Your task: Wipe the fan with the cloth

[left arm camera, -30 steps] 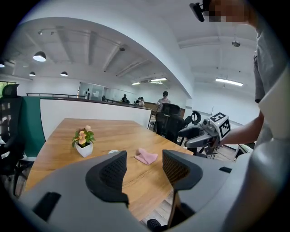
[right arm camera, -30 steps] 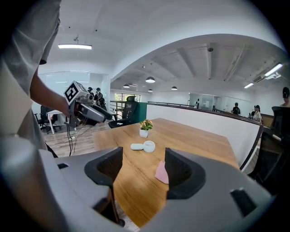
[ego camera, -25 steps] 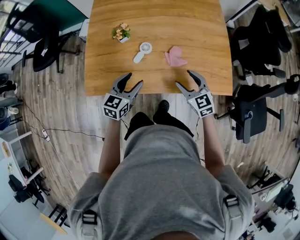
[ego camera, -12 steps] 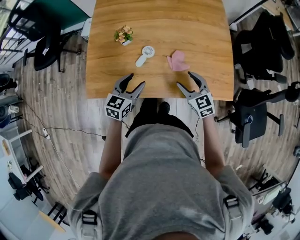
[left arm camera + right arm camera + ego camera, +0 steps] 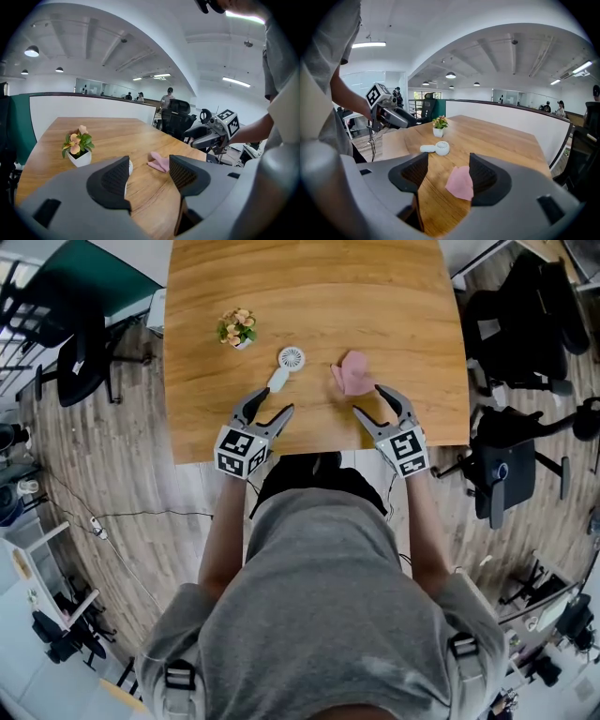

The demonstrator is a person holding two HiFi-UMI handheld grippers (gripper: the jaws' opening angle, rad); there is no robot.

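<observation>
Partly, cloth (image 5: pixel 458 182) hid behind one jaw of R gripper (image 5: pixel 448 159)

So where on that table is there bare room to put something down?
The table is bare across its far half, beyond plant, fan and cloth, and right of the cloth. Crowded: the near edge, where left gripper and right gripper hover by fan and cloth.

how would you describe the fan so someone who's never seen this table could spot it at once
On the wooden table, look between the small potted plant at the left and the crumpled pink cloth at the right. The fan lies flat there: small, white, with a round grilled head and a short handle, unlike the flowers or the soft cloth.
</observation>
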